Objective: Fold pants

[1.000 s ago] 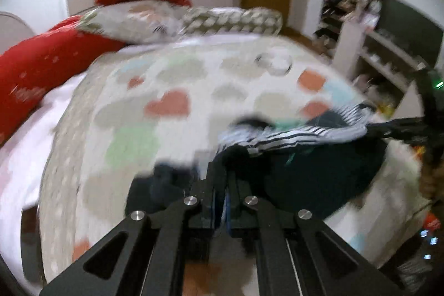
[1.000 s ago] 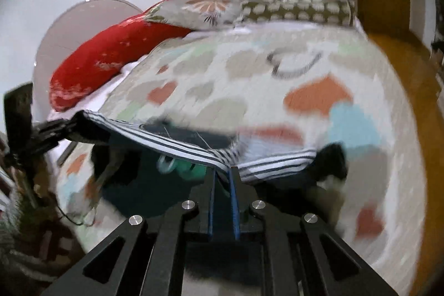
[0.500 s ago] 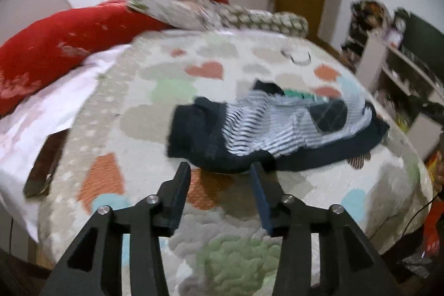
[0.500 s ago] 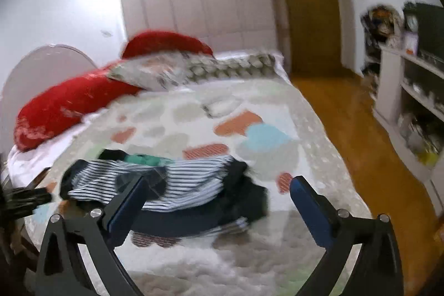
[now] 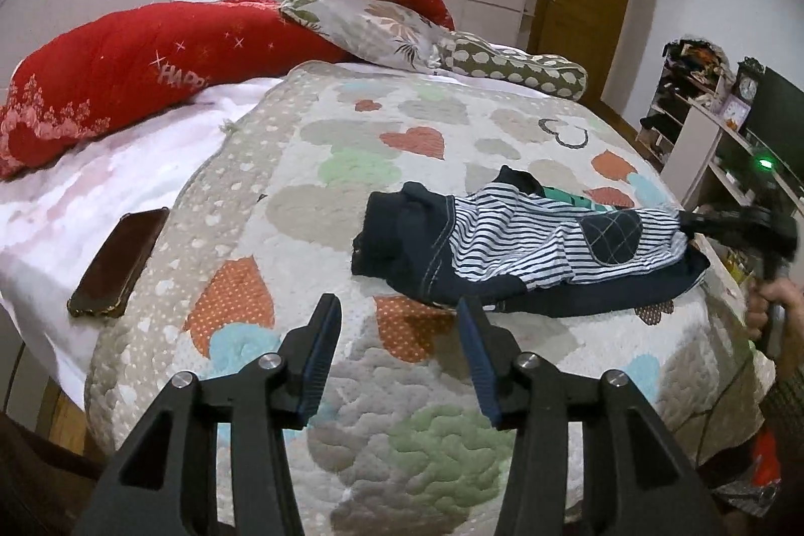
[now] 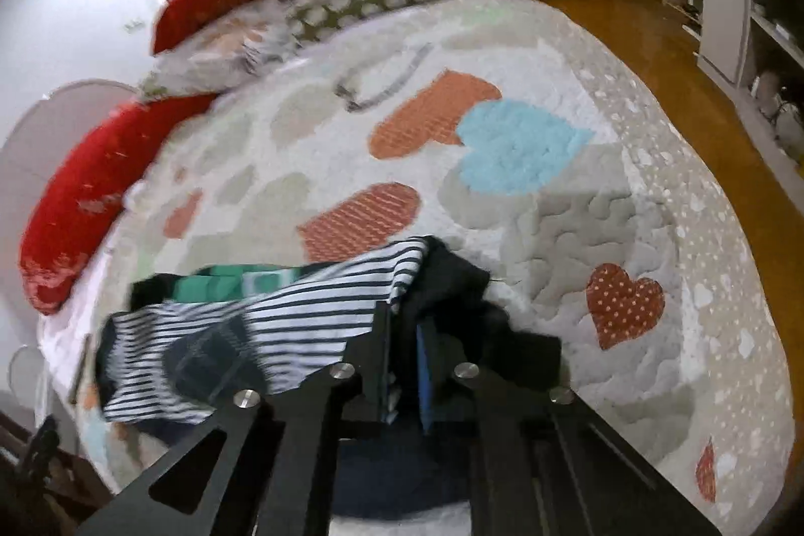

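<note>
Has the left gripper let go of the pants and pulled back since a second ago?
Yes. The left gripper is open and empty, drawn back toward the quilt's near edge; the pants lie ahead of it.

Pretty standard handheld rig here. The left gripper (image 5: 397, 335) is built from matte black plastic, with two angled fingers lined with ribbed blue pads (image 5: 321, 347). Four round silver screws are set along the finger arms, and triangular cutouts are seen lower in the frame. The right gripper (image 6: 402, 347) is made the same way: black body, blue pads, silver screws. Seen from the left wrist camera, a small green light glows above it, and a hand (image 5: 781, 310) is wrapped round its black handle.
</note>
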The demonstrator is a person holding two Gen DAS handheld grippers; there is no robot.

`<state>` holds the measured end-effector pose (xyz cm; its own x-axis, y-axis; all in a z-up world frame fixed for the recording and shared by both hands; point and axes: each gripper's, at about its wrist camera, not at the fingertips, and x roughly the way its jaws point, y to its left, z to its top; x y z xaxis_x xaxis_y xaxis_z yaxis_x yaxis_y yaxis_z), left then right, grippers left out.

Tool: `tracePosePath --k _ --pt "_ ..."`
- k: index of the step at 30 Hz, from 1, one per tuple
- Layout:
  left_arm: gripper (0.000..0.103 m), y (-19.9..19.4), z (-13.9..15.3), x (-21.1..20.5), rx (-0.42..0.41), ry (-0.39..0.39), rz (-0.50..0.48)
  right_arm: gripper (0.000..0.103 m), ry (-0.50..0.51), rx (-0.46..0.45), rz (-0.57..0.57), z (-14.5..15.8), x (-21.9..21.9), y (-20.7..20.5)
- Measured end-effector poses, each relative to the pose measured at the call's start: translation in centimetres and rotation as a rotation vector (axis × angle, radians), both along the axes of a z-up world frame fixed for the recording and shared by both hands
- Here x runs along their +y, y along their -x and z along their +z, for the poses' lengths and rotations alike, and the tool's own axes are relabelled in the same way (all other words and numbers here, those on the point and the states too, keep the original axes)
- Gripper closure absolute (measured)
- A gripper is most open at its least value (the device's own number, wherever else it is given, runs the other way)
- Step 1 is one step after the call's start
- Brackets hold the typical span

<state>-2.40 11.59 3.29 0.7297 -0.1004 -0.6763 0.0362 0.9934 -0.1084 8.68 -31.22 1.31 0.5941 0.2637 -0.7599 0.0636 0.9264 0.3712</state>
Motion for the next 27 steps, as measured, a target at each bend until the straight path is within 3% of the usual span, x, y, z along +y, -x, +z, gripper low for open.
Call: tracePosePath --k 4,9,10,11,13,14,19,22,27 --pt "0.056 -0.4 -0.6 0.1 0.020 0.036 0.002 0.098 -0.027 -0.052 -0.044 1.9 -1.7 3.9" --pt "0.056 -0.4 -1.0 -0.5 0.037 0.026 -0.001 0.096 0.041 0.004 -0.154 0.7 -4.8 6.3" --pt "0.056 -0.4 -1.0 -0.6 0.038 0.025 0.000 0.092 -0.005 0.001 -0.154 0.3 -5.3 6.6" --pt "0.056 -0.5 -0.9 -0.7 0.041 0.026 0.001 0.072 -0.076 -0.009 -0.146 0.1 -5.7 6.9" --pt "0.056 -0.6 -1.0 -0.7 0.045 0.036 -0.002 0.044 -0.134 -0.051 -0.137 0.3 -5.8 7.0" --pt "0.056 -0.6 -1.0 -0.8 0.048 0.040 -0.003 0.044 -0.127 -0.071 -0.126 0.6 -5.3 6.7" --pt "0.056 -0.5 -1.0 -1.4 0.050 0.036 -0.014 0.045 -0.041 -0.014 -0.061 0.2 -2.2 1.9" --pt "0.056 -0.3 -0.7 -1.3 0.040 0.023 -0.012 0.095 -0.040 0.064 -0.030 -1.5 -1.0 -0.2" --pt "0.056 -0.7 -1.2 -0.8 0.051 0.052 -0.007 0.096 -0.025 -0.011 -0.031 0.8 -0.8 2.9"
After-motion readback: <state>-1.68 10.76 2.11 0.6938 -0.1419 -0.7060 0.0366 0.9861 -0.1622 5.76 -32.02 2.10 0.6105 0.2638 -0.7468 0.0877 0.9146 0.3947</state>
